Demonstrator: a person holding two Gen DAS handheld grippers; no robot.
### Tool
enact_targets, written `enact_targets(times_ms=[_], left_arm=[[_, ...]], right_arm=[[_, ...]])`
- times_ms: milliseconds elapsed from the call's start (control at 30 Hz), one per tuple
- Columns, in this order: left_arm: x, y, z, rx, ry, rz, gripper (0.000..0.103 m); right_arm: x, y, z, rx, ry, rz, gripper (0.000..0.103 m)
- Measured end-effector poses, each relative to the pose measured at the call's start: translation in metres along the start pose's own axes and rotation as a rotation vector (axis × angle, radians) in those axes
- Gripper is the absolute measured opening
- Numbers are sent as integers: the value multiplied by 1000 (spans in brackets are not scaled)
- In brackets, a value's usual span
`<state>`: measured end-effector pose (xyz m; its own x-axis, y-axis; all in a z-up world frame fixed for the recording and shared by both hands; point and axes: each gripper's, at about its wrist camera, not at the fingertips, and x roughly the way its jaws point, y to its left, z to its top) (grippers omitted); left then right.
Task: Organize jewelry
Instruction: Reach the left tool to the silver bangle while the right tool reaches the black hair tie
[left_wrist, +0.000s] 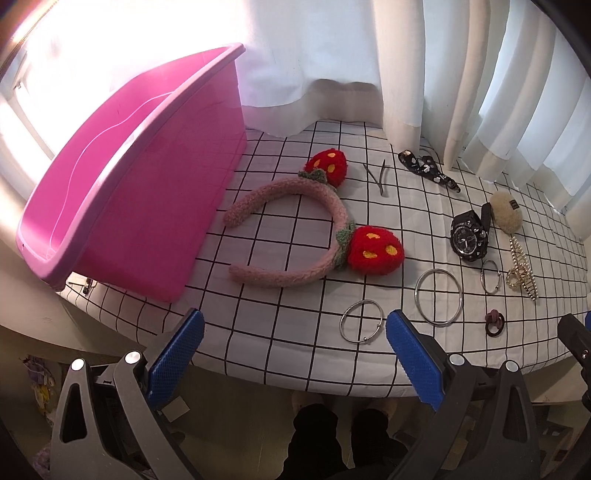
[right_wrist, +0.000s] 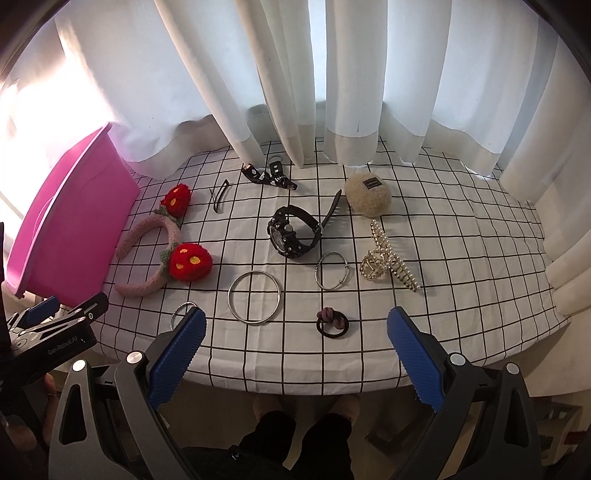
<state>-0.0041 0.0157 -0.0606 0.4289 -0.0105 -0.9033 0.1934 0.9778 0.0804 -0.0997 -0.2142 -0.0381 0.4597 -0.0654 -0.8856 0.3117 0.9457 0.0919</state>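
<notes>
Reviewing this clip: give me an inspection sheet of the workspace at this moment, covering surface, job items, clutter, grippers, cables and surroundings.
Surface: table under a white black-grid cloth, flat.
Job's things: pink bin at the left, tilted, nothing visible inside; strawberry headband beside it; black watch; three metal bangles, largest central; pearl claw clip; hair tie; fluffy beige clip; black patterned clip; thin hair clip.
Clutter: nothing seen.
Grippers: left gripper and right gripper both open, empty, at the near table edge.
Cables: nothing seen.
Surroundings: white curtains behind, backlit.
</notes>
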Motion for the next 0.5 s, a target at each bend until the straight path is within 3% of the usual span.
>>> enact_targets(times_ms=[200,333,500], left_arm=[[29,-6,-24,-5,12,-21,97],[46,-13,-36,-7,5,-21,97],[68,-21,-45,-36,4,-42,97]], right_arm=[[28,-46,-20,64,24,12,94],[49,-64,-29,38,28,-33,94],[77,-67,-36,-16,48,-6,94]])
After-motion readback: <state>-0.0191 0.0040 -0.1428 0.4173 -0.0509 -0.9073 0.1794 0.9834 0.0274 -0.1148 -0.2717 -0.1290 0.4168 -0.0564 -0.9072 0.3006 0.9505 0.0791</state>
